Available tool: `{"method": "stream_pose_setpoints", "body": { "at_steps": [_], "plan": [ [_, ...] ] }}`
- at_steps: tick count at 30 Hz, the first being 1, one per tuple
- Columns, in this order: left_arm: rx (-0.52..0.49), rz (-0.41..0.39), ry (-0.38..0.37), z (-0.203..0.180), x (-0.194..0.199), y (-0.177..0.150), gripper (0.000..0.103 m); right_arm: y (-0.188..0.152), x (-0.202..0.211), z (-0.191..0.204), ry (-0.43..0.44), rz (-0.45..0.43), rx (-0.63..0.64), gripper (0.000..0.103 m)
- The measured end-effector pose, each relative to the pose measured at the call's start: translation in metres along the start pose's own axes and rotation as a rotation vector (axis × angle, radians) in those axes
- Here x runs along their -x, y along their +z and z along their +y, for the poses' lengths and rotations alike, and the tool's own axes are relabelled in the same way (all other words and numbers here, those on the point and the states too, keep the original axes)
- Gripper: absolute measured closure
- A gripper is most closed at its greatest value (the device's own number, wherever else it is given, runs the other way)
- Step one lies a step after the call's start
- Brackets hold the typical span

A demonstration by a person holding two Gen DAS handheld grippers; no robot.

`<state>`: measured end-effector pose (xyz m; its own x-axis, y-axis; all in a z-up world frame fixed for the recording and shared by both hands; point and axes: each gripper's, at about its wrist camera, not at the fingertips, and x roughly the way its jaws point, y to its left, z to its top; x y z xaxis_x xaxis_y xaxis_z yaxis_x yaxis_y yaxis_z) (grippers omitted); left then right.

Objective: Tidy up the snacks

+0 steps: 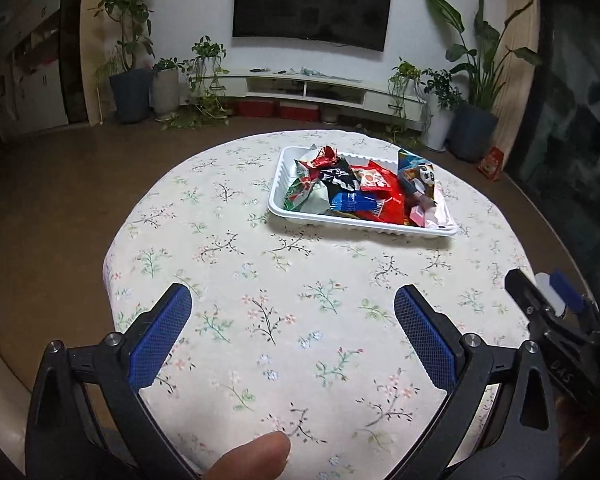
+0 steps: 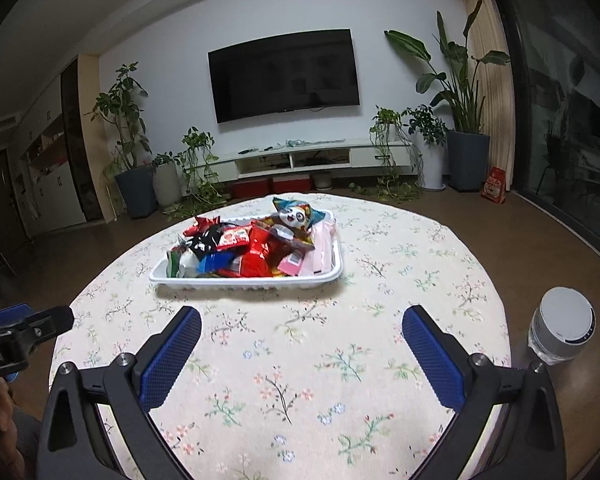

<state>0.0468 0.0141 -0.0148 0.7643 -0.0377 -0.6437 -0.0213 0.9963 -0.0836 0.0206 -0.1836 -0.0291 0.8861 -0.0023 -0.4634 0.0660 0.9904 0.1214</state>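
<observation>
A white plastic tray (image 1: 284, 210) (image 2: 160, 276) sits on the far half of a round table with a floral cloth (image 1: 260, 320) (image 2: 300, 380). It is heaped with snack packets: red (image 1: 392, 200) (image 2: 260, 260), blue (image 1: 352, 200) (image 2: 216, 262), black (image 1: 340, 176), pink (image 2: 292, 262) and one with a panda picture (image 1: 422, 174) (image 2: 296, 216). My left gripper (image 1: 292, 304) hangs open over the near cloth, nothing between its blue pads. My right gripper (image 2: 302, 326) is open too and empty, short of the tray. Each gripper shows at the other view's edge.
A white-capped bottle (image 2: 562, 330) stands at the table's right edge. A fingertip (image 1: 256, 456) shows at the bottom of the left wrist view. Beyond the table are a wall TV (image 2: 284, 74), a low cabinet (image 2: 300, 158) and potted plants (image 2: 460, 120) on brown floor.
</observation>
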Motion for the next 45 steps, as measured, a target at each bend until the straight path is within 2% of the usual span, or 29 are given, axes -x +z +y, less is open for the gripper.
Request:
{"method": "stream_pose_setpoints", "body": {
  "at_steps": [6,10,16,24,45],
  "plan": [
    [-0.03,-0.007,0.008,-0.009,0.008,-0.002,0.0,-0.012,-0.002,-0.01,-0.003,0.11,-0.072,0.0],
    [-0.036,0.001,0.01,-0.013,0.005,-0.004,0.0,-0.022,0.007,-0.004,-0.006,0.145,-0.056,0.0],
    [-0.036,0.017,0.01,-0.014,0.003,-0.01,0.0,-0.027,0.02,0.006,-0.039,0.141,0.005,0.0],
    [-0.035,0.022,0.008,-0.013,0.003,-0.016,0.0,-0.02,0.03,0.005,-0.058,0.15,-0.016,0.0],
    [-0.041,0.03,-0.002,-0.011,0.001,-0.023,0.0,-0.007,0.042,0.026,-0.109,0.165,0.069,0.0]
  ]
}}
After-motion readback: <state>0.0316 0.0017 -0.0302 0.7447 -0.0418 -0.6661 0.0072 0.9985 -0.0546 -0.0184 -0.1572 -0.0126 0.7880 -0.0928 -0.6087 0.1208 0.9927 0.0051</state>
